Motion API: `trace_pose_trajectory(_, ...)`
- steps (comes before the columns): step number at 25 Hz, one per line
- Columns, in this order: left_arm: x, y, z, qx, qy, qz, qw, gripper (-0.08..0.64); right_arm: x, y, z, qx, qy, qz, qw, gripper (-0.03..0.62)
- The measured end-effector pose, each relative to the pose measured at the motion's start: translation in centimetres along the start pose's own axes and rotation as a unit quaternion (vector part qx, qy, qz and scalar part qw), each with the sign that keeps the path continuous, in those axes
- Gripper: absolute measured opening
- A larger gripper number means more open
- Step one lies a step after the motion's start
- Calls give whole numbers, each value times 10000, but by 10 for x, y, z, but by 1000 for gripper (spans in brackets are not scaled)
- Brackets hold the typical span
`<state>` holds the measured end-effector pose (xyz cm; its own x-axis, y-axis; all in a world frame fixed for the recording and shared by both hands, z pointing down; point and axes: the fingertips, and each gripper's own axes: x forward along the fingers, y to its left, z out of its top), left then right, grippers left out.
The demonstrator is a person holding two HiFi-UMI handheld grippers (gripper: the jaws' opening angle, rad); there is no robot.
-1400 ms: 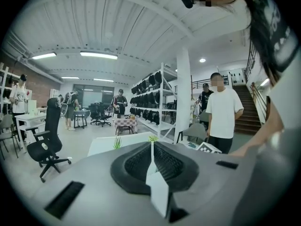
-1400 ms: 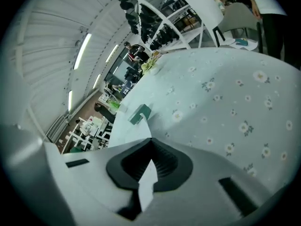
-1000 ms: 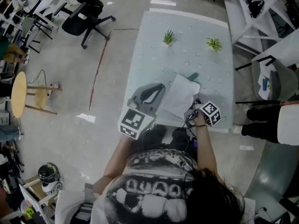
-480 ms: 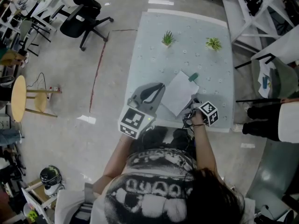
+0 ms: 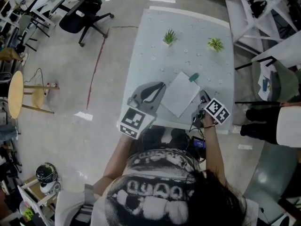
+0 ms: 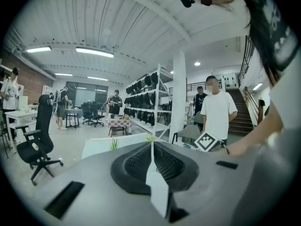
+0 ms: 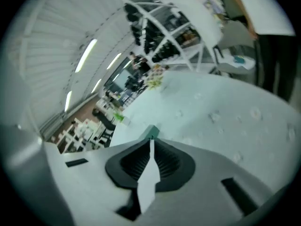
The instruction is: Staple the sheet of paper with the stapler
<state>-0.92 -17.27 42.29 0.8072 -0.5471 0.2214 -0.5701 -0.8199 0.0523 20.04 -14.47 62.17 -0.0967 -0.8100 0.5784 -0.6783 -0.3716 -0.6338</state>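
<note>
We take the sheet of paper [image 5: 180, 93] as the reference. It lies flat on the tabletop [image 5: 155, 46], close to the edge nearest us. The stapler [image 5: 194, 77] sits at the far right corner of the sheet. In the head view it is too small for us to tell whether it rests on that corner or just beside it. In the right gripper view only its green end shows above the fingers. The gripper body covers the rest, and that whole view is blurred.

The left gripper [image 5: 161, 85] is just beside the left edge of the sheet. We cannot tell whether it touches the sheet, because its grey body covers that spot. Its fingers are clenched to a thin slit with nothing between them. The right gripper [image 5: 202, 95] is just right of the sheet and apart from it. Its fingers have just been opening and now stand released, with a narrow gap and nothing in it.

Our own head and shoulders hide the tabletop edge nearest the sheet. Two small plants [image 5: 169, 36] stand beyond the sheet, well apart from it. Left of the sheet, on the floor, are an office chair [image 5: 80, 8] and a round wooden stool [image 5: 16, 94]. Right of the sheet, a rack [image 5: 254, 8] and a standing person [image 5: 263, 121] are both cut off by the frame.
</note>
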Motion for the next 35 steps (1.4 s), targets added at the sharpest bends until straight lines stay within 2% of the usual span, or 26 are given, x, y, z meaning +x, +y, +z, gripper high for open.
trace_pose_trajectory(1, 0, 0, 0, -19, -11, 15, 10000, 13, 7, 12, 10, -631, 161, 170, 9977, 6)
trace_pose_trajectory(2, 0, 0, 0, -37, -21, 26, 10000, 13, 15, 24, 17, -1288, 387, 329, 9904, -3)
trace_pose_trajectory(3, -1, 0, 0, -53, -28, 34, 10000, 12, 25, 34, 20, -1918, 659, 458, 9781, -3)
trace_pose_trajectory(5, -1, 0, 1, -96, -46, 51, 9999, 14, 46, 45, 21, -2956, 1250, 591, 9453, -3)
trace_pose_trajectory(7, 1, -1, 0, -140, -66, 73, 9999, 13, 63, 45, 16, -3693, 1794, 603, 9099, -3)
trace_pose_trajectory(12, 1, -4, 0, -174, -82, 158, 9997, 12, 83, 44, -8, -4954, 2760, 707, 8206, -3)
trace_pose_trajectory(14, -2, -1, -4, -219, -72, 226, 9995, 14, 87, 44, -15, -5313, 3091, 685, 7858, -2)
trace_pose_trajectory(16, -3, 4, -7, -282, -62, 317, 9991, 12, 89, 44, -18, -5473, 3428, 647, 7608, -2)
trace_pose_trajectory(19, -4, 12, -13, -362, -41, 461, 9983, 12, 92, 44, -22, -5603, 3892, 567, 7290, -2)
trace_pose_trajectory(21, -6, 17, -16, -408, -45, 545, 9977, 14, 94, 44, -23, -5640, 4121, 491, 7139, 0)
trace_pose_trajectory(22, -7, 20, -17, -432, -45, 583, 9974, 12, 95, 44, -23, -5631, 4202, 454, 7101, 0)
trace_pose_trajectory(27, -13, 24, -25, -544, -8, 711, 9960, 14, 94, 45, -24, -5505, 4349, 384, 7116, 0)
trace_pose_trajectory(30, -11, 25, -27, -586, -7, 707, 9958, 12, 96, 46, -25, -5513, 4468, 339, 7038, 0)
trace_pose_trajectory(33, -9, 23, -29, -618, -16, 668, 9958, 12, 98, 45, -27, -5521, 4488, 275, 7022, 0)
trace_pose_trajectory(34, -8, 22, -28, -622, -23, 653, 9959, 12, 99, 44, -29, -5614, 4455, 222, 6970, -4)
trace_pose_trajectory(35, -7, 21, -28, -618, -33, 642, 9960, 12, 100, 44, -29, -5759, 4434, 159, 6866, 0)
